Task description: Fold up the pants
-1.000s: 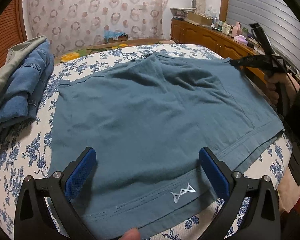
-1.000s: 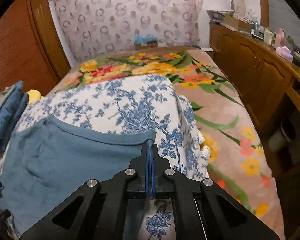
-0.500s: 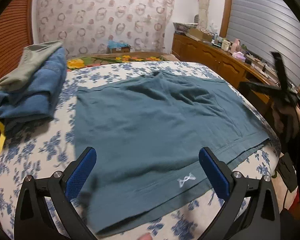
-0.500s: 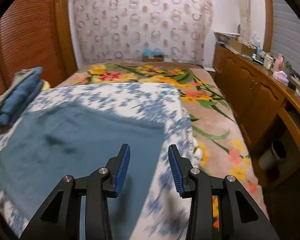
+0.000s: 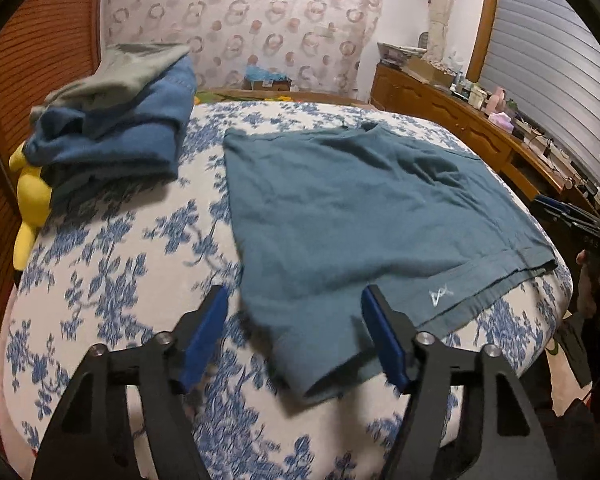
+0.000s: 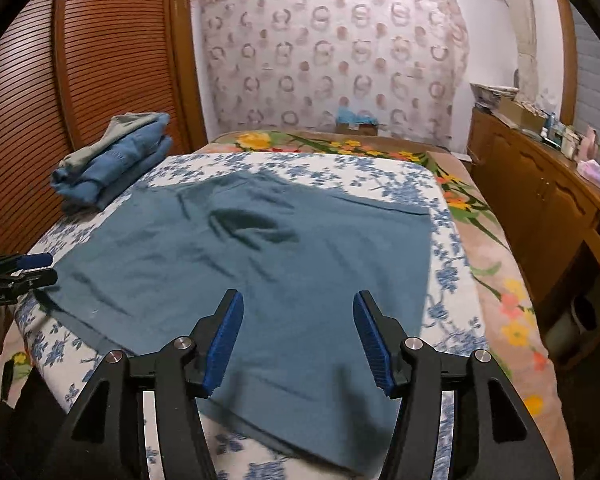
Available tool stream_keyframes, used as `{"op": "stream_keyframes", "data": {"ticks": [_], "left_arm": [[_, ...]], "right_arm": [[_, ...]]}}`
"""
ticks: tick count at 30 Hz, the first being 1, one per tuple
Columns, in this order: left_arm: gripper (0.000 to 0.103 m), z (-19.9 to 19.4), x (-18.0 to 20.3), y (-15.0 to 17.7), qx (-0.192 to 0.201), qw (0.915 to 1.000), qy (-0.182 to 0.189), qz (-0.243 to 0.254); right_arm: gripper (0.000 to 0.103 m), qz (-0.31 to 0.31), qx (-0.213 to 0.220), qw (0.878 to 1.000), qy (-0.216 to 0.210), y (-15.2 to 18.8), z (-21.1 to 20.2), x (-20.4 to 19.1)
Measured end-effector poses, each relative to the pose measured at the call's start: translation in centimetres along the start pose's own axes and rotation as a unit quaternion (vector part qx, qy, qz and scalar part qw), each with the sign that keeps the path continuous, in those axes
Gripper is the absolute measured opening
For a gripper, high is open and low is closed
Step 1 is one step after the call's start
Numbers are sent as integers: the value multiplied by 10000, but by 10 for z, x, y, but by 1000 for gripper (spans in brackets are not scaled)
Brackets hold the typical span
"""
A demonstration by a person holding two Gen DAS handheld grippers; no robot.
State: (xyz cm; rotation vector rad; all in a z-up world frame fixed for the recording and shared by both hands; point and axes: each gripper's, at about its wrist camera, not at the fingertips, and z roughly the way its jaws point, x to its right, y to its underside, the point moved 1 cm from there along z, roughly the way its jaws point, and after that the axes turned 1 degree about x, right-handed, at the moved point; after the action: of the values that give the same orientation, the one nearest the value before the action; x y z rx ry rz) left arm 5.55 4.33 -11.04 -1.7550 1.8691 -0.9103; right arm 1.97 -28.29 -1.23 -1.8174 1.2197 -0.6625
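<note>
Two sets of tongs, both with blue pads spread apart and nothing between them! The left tongs [image 5: 292, 334] hover over the near corner of the teal pants [image 5: 364, 216], the cloth edge sagging just under the gap, while the right tongs [image 6: 298, 338] hang above the same garment [image 6: 260, 264] at the bed's near edge.

So where are we? The pants lie spread flat on the blue-flowered bedspread [image 5: 112, 280], filling the near right part of the bed, hem with a small white logo [image 5: 440, 294] running toward the right edge. They look like one broad slab with a few soft wrinkles near the middle; I'd judge an early fold may be in place, but further folds to bring it down to a compact stack are not yet made. Neither pair of tongs grips cloth, so a fresh grasp comes first.

At the far left corner sits a stack of folded clothes [image 5: 116, 124], denim with a grey piece on top, well apart from the pants, a yellow soft toy [image 5: 30, 208] beside it. Containers? A small box [image 6: 356, 124] at the far wall, with something blue on top; I cannot tell what.
</note>
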Motion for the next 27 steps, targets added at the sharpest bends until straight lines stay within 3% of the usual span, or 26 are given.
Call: {"op": "stream_keyframes", "data": {"ticks": [7, 15, 27], "left_arm": [[58, -3, -6, 17, -144, 9999, 34, -79], [57, -4, 3, 24, -172, 9998, 46, 32], [21, -4, 4, 21, -87, 9998, 151, -7]], "right_arm": [[59, -129, -144, 9998, -23, -3, 3, 1], [59, -143, -258, 9996, 0, -8, 6, 1], [59, -75, -366, 9993, 14, 0, 14, -7]]}}
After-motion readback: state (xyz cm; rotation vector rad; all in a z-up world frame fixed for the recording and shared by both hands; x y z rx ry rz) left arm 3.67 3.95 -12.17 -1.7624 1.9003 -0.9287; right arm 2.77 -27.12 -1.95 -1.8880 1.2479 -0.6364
